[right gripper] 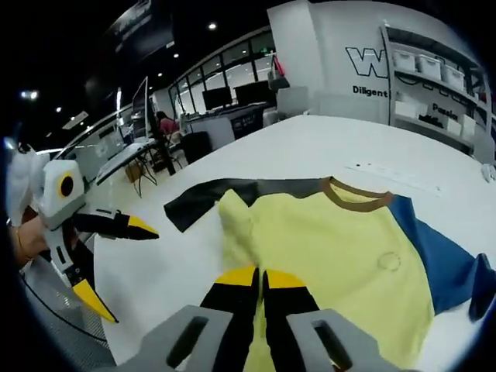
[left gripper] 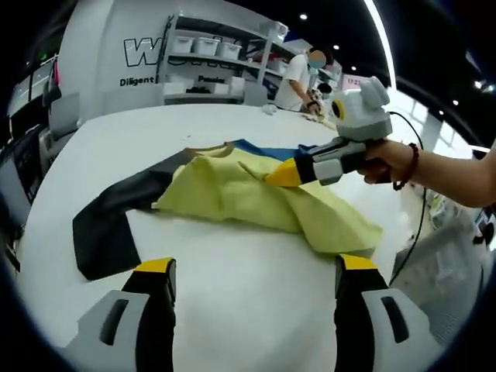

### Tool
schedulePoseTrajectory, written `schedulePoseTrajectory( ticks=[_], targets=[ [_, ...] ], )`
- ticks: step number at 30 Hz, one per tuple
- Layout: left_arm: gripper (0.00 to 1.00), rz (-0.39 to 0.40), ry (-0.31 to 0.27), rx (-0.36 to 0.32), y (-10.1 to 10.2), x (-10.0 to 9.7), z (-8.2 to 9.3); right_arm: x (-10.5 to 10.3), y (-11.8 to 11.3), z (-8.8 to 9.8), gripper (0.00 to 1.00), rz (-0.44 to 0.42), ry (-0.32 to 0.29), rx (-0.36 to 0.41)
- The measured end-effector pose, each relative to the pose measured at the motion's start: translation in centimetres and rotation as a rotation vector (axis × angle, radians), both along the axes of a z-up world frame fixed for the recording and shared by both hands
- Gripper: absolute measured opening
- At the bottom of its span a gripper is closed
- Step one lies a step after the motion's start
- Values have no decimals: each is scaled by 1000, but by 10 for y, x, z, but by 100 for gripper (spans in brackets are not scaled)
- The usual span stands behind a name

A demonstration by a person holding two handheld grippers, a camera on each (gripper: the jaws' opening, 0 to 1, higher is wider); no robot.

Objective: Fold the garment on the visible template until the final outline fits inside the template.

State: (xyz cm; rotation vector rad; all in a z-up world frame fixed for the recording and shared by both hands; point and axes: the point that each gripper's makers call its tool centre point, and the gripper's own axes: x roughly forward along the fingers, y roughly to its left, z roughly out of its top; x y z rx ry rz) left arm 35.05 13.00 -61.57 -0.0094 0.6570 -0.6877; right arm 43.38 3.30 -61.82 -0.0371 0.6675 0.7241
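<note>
T-shirt (right gripper: 325, 256) lies on the white table (right gripper: 310, 147), partly folded. Body panel is yellow, collar (right gripper: 355, 198) brown; one sleeve (right gripper: 225, 198) is black, the other sleeve (right gripper: 434, 256) blue. In the left gripper view the garment (left gripper: 256, 194) sits mid-table, the yellow body bunched over itself, black sleeve (left gripper: 108, 225) trailing toward the near edge, a strip of blue showing behind the fold.

Right gripper (right gripper: 260, 283): jaws pressed together, yellow tips meeting over the yellow fabric at the lower hem region. Whether cloth is actually pinched between them cannot be told. From the left gripper view the same tool (left gripper: 288, 174) comes in from the right, held by a hand (left gripper: 387, 161) wearing a bead bracelet, tips low on the yellow cloth.

Left gripper (left gripper: 256, 271): jaws spread wide, nothing between them, bare table under the tips, just short of the garment's near edge. In the right gripper view it (right gripper: 116, 267) appears off the left table edge, jaws apart.

Background: shelving unit (left gripper: 221, 58) with white bins against a wall with lettering; a person (left gripper: 298, 77) in white at the far side of the table
</note>
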Motion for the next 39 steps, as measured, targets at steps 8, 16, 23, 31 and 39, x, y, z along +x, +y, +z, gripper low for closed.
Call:
schedulePoseTrajectory(
  ticks=[8,16,23,31,39],
  targets=[
    [69,-26,-20,-44,-24,23,-1,20,-25,-15,0,-56,11,-32],
    [51,-32,-31,-110,-51,42,-6,36,-45,-19,0,-75,-39,-96],
    [44,-47,-22,-121,-65,57,-18,37,-46,-24,0,-71,-19,-90],
    [43,-67,-15,-118,-69,72,-24,34,-47,-32,0,-92,22,-70],
    [25,-55,30,-131,-75,74,-34,31,-60,-41,0,-146,49,-107]
  ],
)
